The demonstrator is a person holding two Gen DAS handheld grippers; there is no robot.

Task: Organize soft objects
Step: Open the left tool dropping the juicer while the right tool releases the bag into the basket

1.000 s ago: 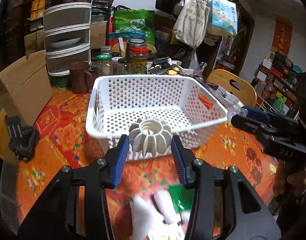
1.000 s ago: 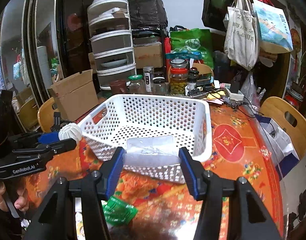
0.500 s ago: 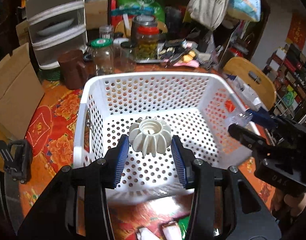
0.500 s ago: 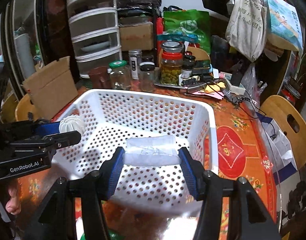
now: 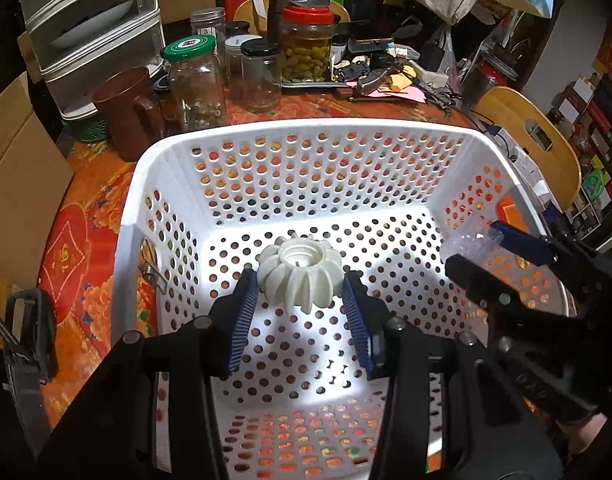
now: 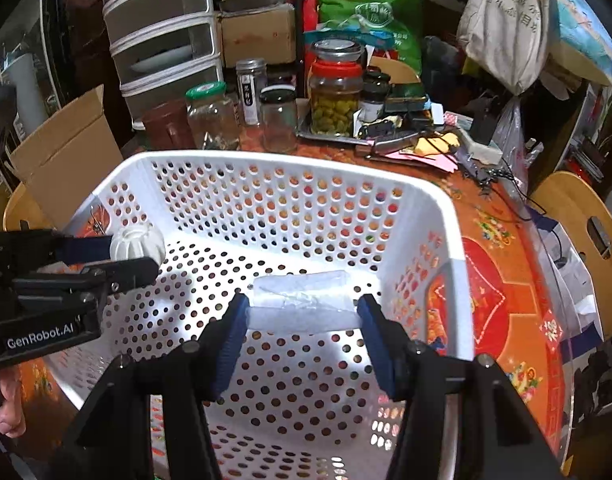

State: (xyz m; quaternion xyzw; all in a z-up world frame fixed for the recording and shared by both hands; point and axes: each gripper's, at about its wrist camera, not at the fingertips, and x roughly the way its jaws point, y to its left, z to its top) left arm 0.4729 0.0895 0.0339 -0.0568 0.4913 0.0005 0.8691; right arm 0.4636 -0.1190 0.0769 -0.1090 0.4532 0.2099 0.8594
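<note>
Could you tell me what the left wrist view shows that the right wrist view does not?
Only the left wrist view shows the open top and ribbed sides of the white ribbed piece in the left gripper. Only the right wrist view shows the whole clear soft packet across the right gripper. Both show the white perforated basket, both grippers above its floor, and the green-lidded jar behind it.
</note>
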